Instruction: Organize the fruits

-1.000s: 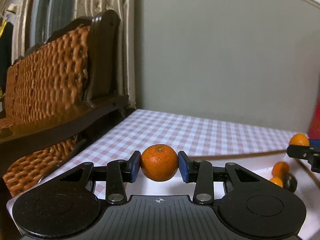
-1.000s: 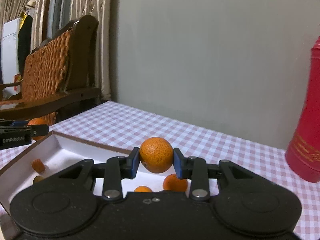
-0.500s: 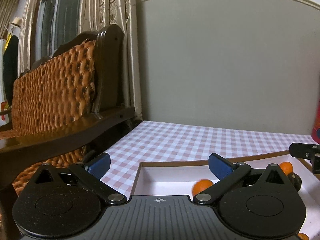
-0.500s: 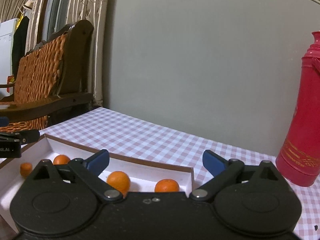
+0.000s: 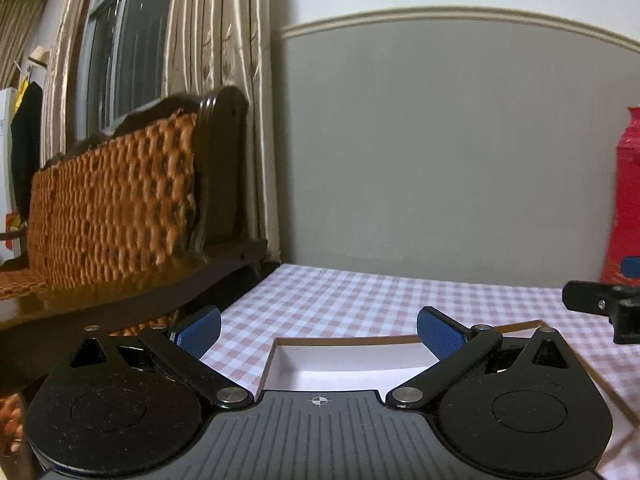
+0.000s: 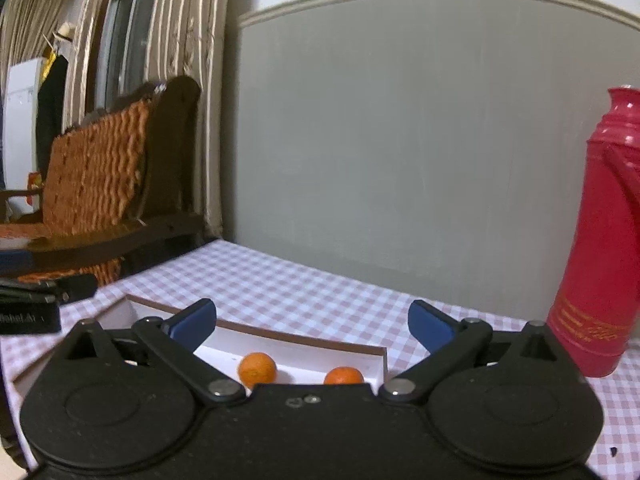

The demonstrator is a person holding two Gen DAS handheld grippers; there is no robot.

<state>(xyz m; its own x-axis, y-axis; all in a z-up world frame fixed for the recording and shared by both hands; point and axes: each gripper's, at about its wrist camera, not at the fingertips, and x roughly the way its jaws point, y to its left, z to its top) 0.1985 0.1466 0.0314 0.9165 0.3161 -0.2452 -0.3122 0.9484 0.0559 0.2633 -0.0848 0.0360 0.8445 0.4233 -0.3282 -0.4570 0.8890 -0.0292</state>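
A counter draped in pink-and-white check runs up to a grey wall, with a woven-backed wooden chair beside its left end and a tall red flask standing upright at its right. On the cloth sits a shallow white box with a brown rim, the place where the fruit is being gathered.

Above the box's left part hangs the left hand-held gripper, its blue-padded fingers spread wide with nothing between them; only a bare white corner of the box shows in its view. The right hand-held gripper hovers over the box's right part, its jaws likewise parted and empty.

Two oranges lie inside the box near its far right corner, apart from each other: one orange just below and slightly left of the right gripper's centre line, a second orange to its right, close to the end wall and partly hidden by the gripper body. Both lie below and just ahead of the right gripper, so it is plainly the nearer of the two; being round, the fruit offers no long axis to line up on.

No loose fruit shows on the cloth, so whether any remains to be collected cannot be told.
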